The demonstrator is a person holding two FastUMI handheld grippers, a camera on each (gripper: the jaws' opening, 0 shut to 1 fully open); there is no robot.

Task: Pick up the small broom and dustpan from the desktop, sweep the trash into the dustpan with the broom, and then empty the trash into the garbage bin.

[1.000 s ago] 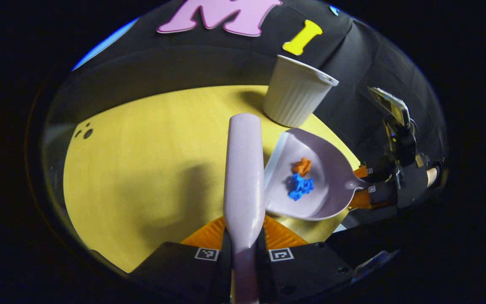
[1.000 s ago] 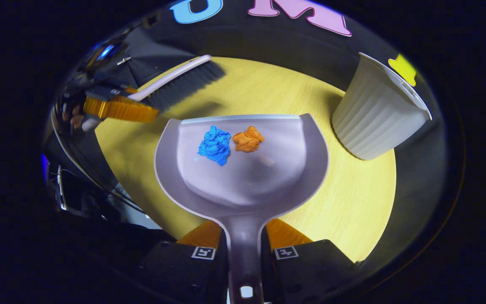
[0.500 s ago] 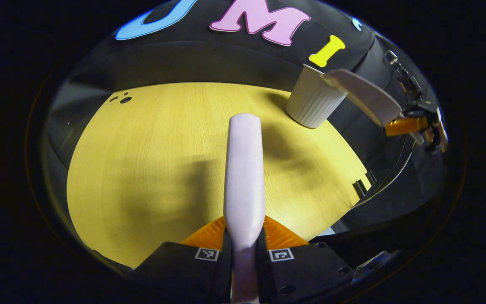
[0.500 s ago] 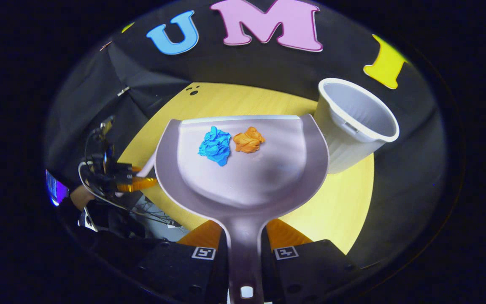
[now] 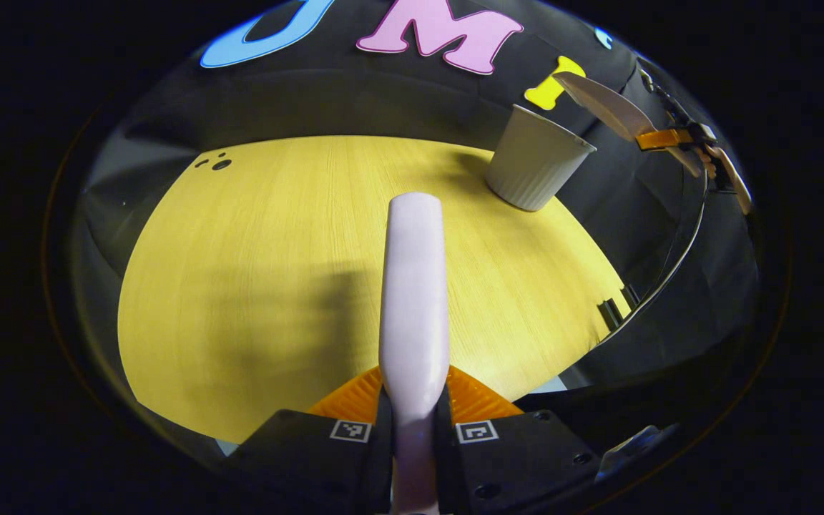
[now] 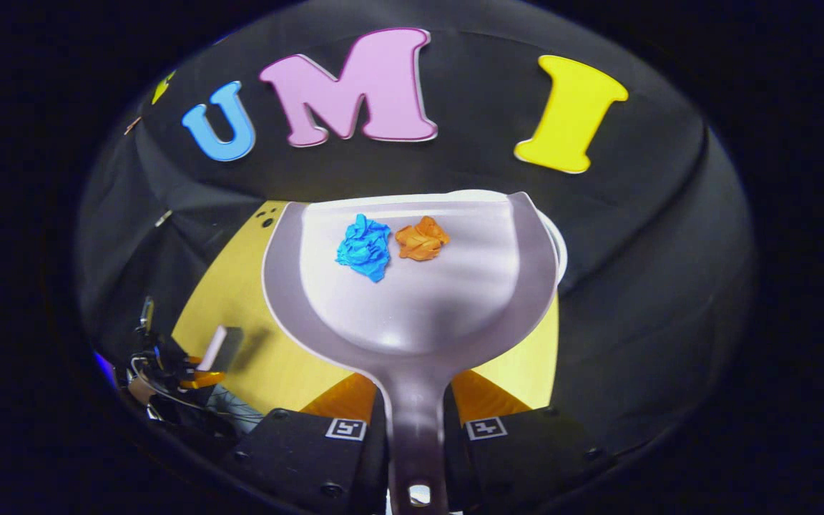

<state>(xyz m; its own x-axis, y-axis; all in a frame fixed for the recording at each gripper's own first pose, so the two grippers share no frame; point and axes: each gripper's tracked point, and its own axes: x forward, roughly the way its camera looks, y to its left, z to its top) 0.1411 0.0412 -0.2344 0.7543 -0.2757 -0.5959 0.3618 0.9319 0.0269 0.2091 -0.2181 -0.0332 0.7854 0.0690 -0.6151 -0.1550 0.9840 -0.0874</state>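
Dustpan (image 6: 412,286), lifted well clear of the yellow tabletop (image 5: 276,257), hangs over the white ribbed garbage bin (image 5: 535,169), which stands near the tabletop's far right edge; in the right gripper view the bin's rim just peeks out past the pan's front lip. Inside the pan, close to that lip, lie a blue paper wad (image 6: 365,247) and an orange paper wad (image 6: 422,238), touching each other. My guess is the tipping comes next, and the risk is plain: if the lip is not squarely over the mouth when the pan tilts, the light wads could slide off a corner and land on the tabletop or behind the bin. The right gripper (image 6: 416,422) has both fingers clamped on the dustpan's handle. The left gripper (image 5: 412,422) is likewise closed tight around the small broom (image 5: 415,286), held above the tabletop's near edge.
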